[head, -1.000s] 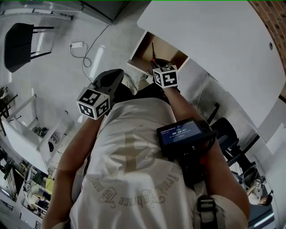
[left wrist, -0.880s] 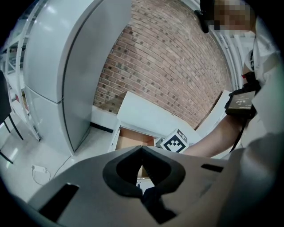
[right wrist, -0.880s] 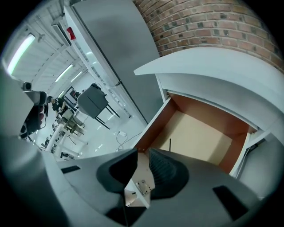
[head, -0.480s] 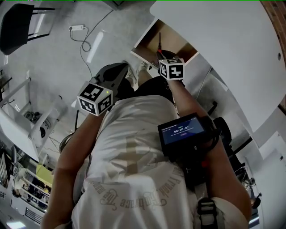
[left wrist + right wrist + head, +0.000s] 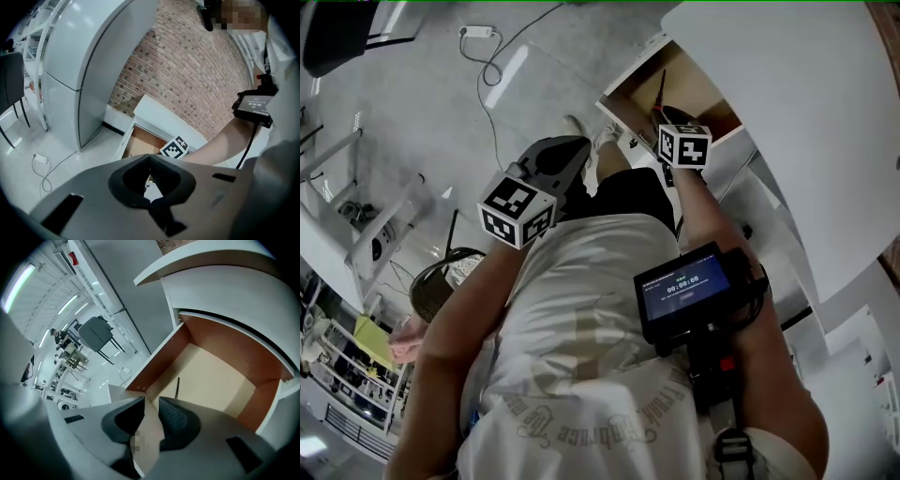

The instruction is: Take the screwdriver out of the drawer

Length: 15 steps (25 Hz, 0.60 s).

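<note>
The right arm reached forward and steeply down over the open drawer [image 5: 216, 380]; the right gripper [image 5: 151, 401] had its jaws apart, having just been opening, with the drawer's front panel [image 5: 152, 427] standing between them; the screwdriver [image 5: 177, 388] lay on the drawer's floor just beyond, towards its left side; the left forearm was bent, the left gripper [image 5: 150, 156] held nearer and further left, tilted gently downward, jaws together on nothing.

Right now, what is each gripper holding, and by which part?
Nothing is held. The left gripper is shut, empty. On the right gripper the jaws have just been opening, astride the drawer front, not pressing it; the screwdriver lies untouched inside.
</note>
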Motion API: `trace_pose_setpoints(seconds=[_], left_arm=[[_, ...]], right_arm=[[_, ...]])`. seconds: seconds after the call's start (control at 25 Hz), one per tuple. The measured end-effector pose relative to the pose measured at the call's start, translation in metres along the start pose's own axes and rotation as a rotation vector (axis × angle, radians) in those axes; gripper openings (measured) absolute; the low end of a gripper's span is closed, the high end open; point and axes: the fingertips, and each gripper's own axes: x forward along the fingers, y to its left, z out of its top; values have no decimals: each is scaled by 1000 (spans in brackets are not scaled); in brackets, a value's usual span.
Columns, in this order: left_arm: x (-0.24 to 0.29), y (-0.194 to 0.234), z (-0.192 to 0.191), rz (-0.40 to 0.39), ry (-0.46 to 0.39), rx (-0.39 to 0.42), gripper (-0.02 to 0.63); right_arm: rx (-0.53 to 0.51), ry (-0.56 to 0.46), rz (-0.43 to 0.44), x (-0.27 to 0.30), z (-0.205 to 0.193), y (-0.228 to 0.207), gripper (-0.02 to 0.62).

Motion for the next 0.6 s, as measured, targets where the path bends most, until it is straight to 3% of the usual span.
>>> trace_pose_setpoints(seconds=[0.28,0.6], left_arm=[[2,-12,-7,23,-24,-37,21],[0,40,-19,48,-32,-142,21]], right_arm=[[-18,65,-17,8,-17,-27,103],[36,143,-59,54,-10,-30,103]])
